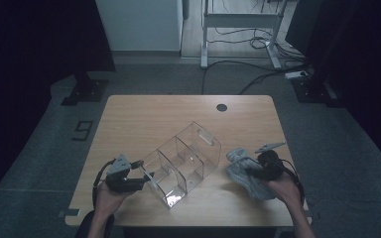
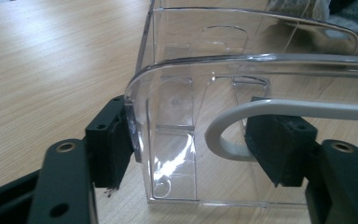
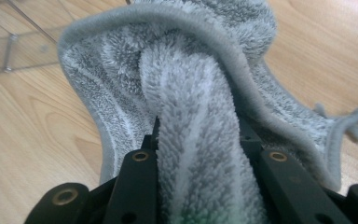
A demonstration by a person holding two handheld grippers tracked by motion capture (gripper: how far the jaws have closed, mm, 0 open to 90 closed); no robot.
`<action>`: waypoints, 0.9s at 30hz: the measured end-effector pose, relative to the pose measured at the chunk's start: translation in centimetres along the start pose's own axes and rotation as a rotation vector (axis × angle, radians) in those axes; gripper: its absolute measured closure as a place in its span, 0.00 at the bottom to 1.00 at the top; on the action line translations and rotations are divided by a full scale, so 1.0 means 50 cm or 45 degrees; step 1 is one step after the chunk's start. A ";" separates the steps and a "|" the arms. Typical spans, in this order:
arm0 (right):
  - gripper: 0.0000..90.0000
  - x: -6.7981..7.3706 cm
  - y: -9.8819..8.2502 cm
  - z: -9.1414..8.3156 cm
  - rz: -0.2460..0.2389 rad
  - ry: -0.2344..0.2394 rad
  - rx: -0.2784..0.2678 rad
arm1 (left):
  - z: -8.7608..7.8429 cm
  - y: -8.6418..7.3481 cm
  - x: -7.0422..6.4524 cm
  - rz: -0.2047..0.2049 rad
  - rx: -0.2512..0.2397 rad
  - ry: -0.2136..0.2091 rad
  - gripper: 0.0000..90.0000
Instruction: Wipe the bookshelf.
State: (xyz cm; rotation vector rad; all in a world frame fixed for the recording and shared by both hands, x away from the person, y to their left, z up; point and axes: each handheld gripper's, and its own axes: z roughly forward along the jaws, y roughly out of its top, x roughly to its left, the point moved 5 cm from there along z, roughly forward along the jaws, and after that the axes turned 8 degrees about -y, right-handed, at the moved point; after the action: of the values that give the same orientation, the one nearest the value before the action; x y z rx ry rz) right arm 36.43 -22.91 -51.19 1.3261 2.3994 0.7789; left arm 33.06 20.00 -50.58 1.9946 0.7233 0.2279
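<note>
From the high view, a clear plastic three-compartment organiser (image 1: 183,161) lay on the wooden counter (image 1: 144,111), every compartment empty; the left tool (image 1: 146,179) sat at its near corner and the right tool (image 1: 250,171) gripped a grey fluffy microfibre cloth (image 1: 243,173) just beside it. In the left gripper view, the jaws straddled the organiser's wall (image 2: 140,140), one pad touching, not clamped. In the right gripper view, the jaws pinched the cloth's fold (image 3: 196,154). Wiping seemingly hadn't begun.
</note>
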 end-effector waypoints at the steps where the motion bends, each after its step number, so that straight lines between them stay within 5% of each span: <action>1: 0.76 0.001 0.003 -0.003 -0.004 0.001 -0.001 | -0.001 0.000 -0.001 0.004 0.003 0.000 0.36; 27: 0.75 0.022 0.119 -0.111 -0.034 0.023 -0.109 | -0.011 0.003 -0.015 0.017 0.043 -0.011 0.48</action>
State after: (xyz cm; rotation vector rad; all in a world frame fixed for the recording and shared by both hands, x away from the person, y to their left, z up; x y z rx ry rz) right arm 37.23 -21.15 -43.20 1.2564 2.3644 0.8789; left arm 32.29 19.90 -50.09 2.0317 0.7128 0.2162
